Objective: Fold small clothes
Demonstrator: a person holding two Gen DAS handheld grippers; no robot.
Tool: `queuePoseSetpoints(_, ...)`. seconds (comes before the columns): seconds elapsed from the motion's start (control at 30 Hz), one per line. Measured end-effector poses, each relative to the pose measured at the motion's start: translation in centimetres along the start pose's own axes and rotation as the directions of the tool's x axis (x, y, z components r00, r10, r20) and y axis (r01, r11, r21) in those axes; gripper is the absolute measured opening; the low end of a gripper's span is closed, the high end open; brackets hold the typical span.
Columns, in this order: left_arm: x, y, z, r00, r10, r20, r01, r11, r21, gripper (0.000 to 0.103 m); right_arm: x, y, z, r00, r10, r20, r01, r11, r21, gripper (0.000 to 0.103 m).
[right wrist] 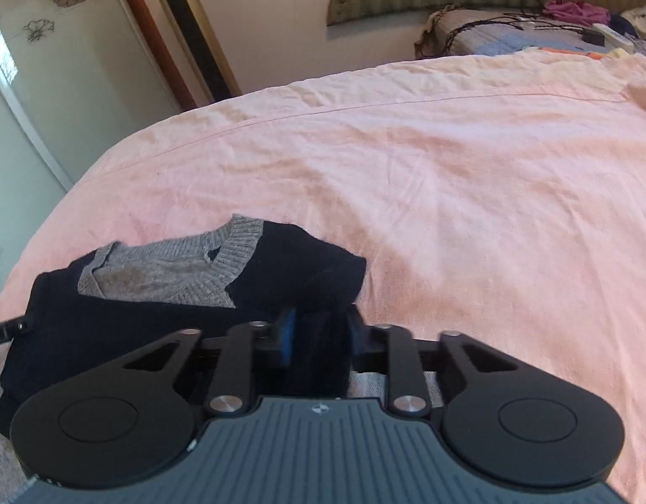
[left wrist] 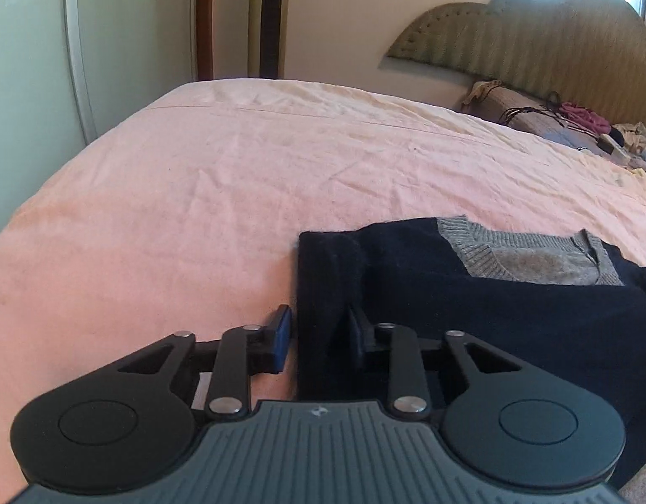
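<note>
Across the pink bedsheet (left wrist: 239,176) a navy sweater (left wrist: 512,315) with a grey collar (left wrist: 529,256) is lying flat, spread for folding. Down at its near corners, the left gripper (left wrist: 319,332) is pinching the left edge while the right gripper (right wrist: 321,336) is clamping the right edge, jaws narrow on cloth, probably readying a lift-and-fold

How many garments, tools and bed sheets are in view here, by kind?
Navy sweater with grey collar: 1
Tools: 2, the left tool and the right tool, each closed on a sweater edge
Pink sheet: 1
Total: 4
</note>
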State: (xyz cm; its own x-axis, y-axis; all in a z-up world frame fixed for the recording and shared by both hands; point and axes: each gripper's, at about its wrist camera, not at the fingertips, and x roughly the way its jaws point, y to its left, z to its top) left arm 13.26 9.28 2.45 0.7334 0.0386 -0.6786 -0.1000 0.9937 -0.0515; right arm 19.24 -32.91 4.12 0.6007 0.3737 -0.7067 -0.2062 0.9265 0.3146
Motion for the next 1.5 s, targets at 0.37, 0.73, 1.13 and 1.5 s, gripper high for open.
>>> queuePoseSetpoints(0.37, -10.1, -0.8, -6.4, 0.987, 0.017, 0.161, -0.061, 0.959, 0.276, 0.067, -7.3, -0.8, -4.2, 0.996, 0.061, 0.071, -0.062, 0.998, 0.013, 0.056)
queuePoseSetpoints(0.73, -10.2, 2.2, -8.6, 0.997, 0.047, 0.067, -0.059, 0.98, 0.192, 0.022, -11.2, -0.4, -10.9, 1.0, -0.014, 0.005, 0.015, 0.991, -0.13, 0.006)
queuePoseSetpoints(1.13, -16.7, 3.6, -15.2, 0.999, -0.014, 0.049, 0.008, 0.992, 0.125, 0.026, -16.4, 2.0, -17.3, 0.997, 0.049, -0.055, -0.055, 0.991, -0.121, 0.008)
queuePoseSetpoints(1.5, -21.0, 5.6, -17.8, 0.985, -0.161, -0.059, 0.16, 0.987, -0.027, 0.073, -20.5, 1.3, -20.1, 0.996, 0.079, -0.038, -0.081, 0.994, -0.068, 0.079)
